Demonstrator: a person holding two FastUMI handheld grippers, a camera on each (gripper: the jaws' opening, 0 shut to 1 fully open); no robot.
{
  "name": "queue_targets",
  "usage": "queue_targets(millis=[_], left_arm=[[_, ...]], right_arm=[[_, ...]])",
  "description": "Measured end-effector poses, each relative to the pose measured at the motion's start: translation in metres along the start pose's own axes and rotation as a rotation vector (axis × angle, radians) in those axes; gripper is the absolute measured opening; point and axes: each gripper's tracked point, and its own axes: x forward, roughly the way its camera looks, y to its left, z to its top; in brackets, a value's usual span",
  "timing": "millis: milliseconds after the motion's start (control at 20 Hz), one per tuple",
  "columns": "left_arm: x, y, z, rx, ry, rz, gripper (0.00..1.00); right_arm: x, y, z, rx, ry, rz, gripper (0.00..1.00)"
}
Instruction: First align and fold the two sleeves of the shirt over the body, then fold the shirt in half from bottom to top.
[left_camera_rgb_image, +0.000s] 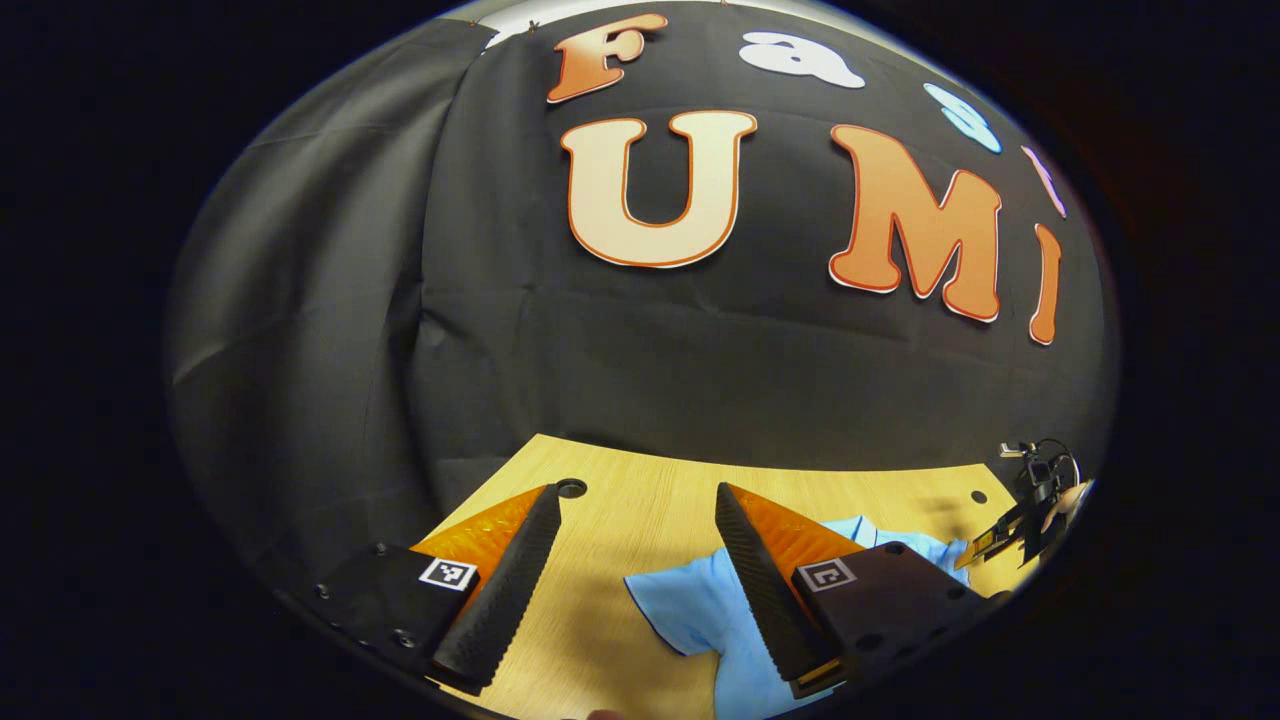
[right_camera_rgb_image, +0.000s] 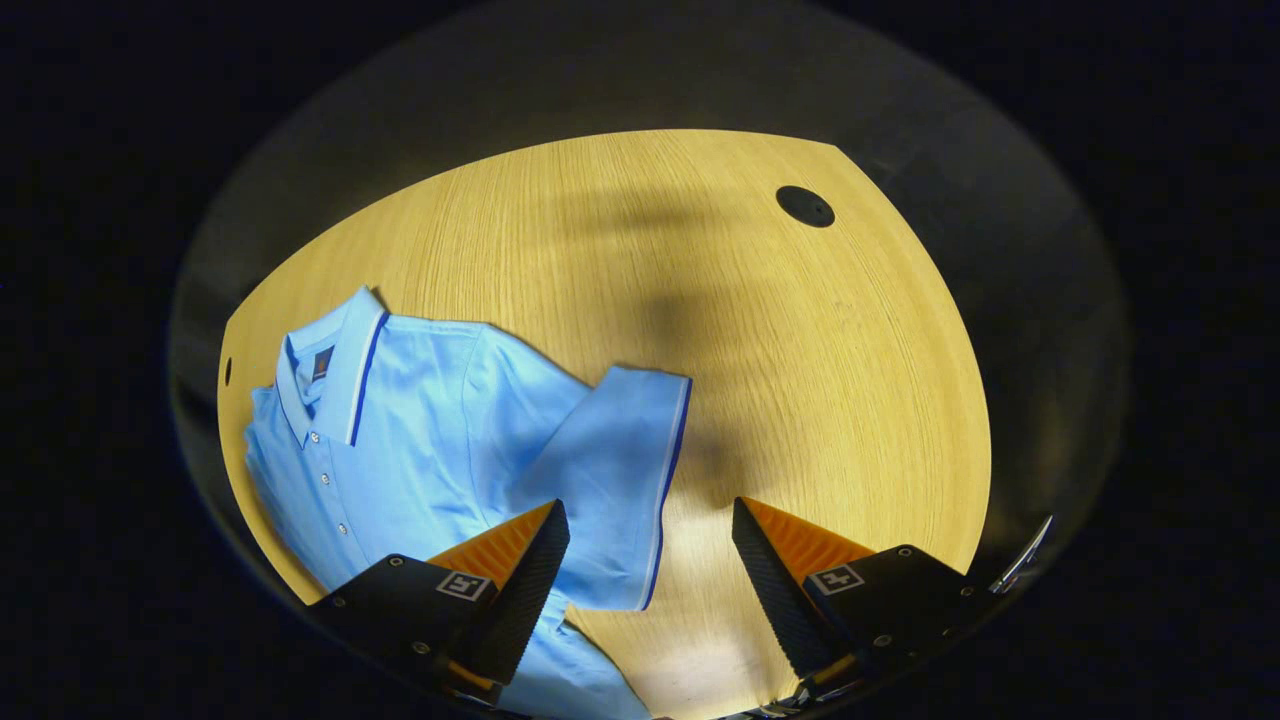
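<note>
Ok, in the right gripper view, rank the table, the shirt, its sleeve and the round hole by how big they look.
1. table
2. shirt
3. sleeve
4. round hole

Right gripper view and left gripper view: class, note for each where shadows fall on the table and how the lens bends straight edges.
Right gripper view: soft dark shadows cross the wooden table above the shirt's sleeve; the table edge bows into a curve. Left gripper view: a faint shadow lies on the table near the far gripper; its back edge bends, and the light blue shirt stays sharp.
</note>
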Motion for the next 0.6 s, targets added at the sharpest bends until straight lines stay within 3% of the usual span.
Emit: queue_targets(millis=[250, 450, 500, 600], left_arm=[[0.003, 0.0, -0.003, -0.002, 0.012, 0.001, 1.0], [0.004, -0.002, -0.003, 0.007, 0.013, 0.001, 1.0], [0.004, -0.001, -0.003, 0.006, 0.017, 0.0, 1.0], [0.004, 0.001, -0.007, 0.004, 0.027, 0.001, 1.0]], right_arm=[[0.012, -0.002, -0.006, -0.017, 0.029, -0.023, 0.99], [0.013, 0.003, -0.005, 0.009, 0.045, 0.003, 0.96], [0.016, 0.007, -0.006, 0.02, 0.057, 0.023, 0.92], [0.015, 0.013, -0.009, 0.027, 0.065, 0.03, 0.72]])
